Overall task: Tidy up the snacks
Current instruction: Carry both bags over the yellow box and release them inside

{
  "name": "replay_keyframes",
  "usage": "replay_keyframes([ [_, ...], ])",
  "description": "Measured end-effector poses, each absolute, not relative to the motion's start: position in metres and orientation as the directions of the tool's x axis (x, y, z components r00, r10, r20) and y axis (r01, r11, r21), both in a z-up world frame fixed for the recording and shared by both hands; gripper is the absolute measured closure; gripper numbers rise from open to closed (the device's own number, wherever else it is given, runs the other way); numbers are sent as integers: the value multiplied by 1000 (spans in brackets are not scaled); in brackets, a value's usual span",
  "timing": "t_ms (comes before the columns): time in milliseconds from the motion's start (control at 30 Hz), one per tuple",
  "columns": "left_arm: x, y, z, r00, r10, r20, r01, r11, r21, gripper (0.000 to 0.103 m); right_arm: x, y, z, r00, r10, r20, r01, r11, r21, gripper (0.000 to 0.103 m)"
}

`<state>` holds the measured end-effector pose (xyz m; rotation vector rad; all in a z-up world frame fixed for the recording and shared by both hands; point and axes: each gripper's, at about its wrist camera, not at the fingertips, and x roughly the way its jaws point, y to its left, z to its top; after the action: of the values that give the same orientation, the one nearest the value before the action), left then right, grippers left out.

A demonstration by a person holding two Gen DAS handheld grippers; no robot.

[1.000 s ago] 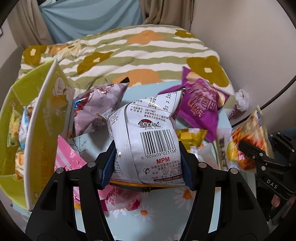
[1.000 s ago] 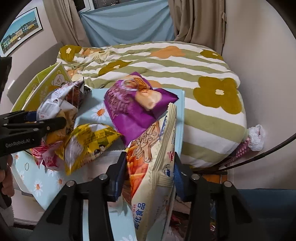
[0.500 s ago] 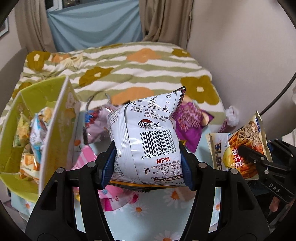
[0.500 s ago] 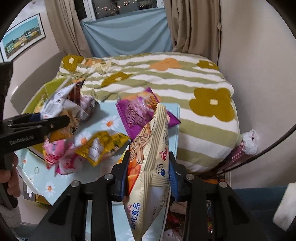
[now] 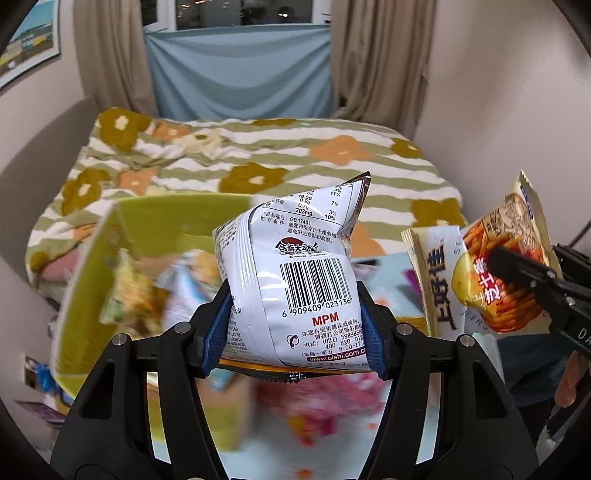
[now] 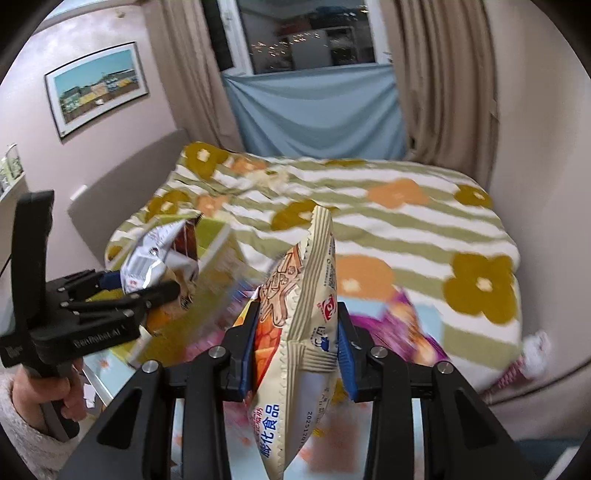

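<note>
Left tool (image 5: 295,334) around "MPM" Oishi snack bag (image 5: 299,280)

Pinkish walls (image 6: 535,122), dark window (image 6: 306,33) half covered by blue cloth (image 6: 317,110), beige curtains (image 6: 439,85) either side, framed seaside picture (image 6: 98,85), bed (image 6: 388,218) under green-striped flower quilt.
</note>
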<state>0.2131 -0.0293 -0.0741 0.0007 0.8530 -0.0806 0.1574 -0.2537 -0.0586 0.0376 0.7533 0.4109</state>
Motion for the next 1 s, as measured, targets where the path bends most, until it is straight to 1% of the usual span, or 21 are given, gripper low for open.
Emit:
replay_keyframes([
  [267, 264, 81, -79, 616, -46, -786, 38, 999, -29, 43, 207, -138, -54, 617, 437, -655, -397, 891, 220, 69],
  [400, 303, 128, -97, 573, -58, -817, 58, 998, -31, 43, 229, -91, -61, 604, 436, -668, -388, 892, 231, 69],
  [533, 335, 152, -119, 525, -76, -847, 92, 995, -33, 42, 248, -56, -72, 598, 420, -683, -356, 902, 244, 69],
  [567, 342, 159, -125, 507, -81, -858, 99, 994, -35, 35, 253, -49, -76, 596, 414, -688, -344, 906, 247, 69],
  [600, 346, 161, -129, 499, -83, -862, 103, 994, -36, 19, 255, -46, -78, 596, 408, -692, -335, 909, 247, 69],
  [667, 346, 166, -129, 515, -86, -853, 108, 993, -35, 0, 260, -37, -82, 595, 392, -702, -310, 917, 250, 69],
  [733, 342, 172, -128, 533, -111, -839, 126, 991, -51, 0, 260, -32, -84, 595, 378, -709, -289, 924, 250, 69],
  [900, 323, 181, -133, 524, -143, -840, 138, 987, -83, 0, 262, -23, -88, 586, 349, -731, -263, 935, 236, 69],
  [1000, 309, 187, -134, 525, -138, -840, 120, 989, -87, 0, 261, -19, -87, 584, 351, -732, -269, 935, 233, 69],
])
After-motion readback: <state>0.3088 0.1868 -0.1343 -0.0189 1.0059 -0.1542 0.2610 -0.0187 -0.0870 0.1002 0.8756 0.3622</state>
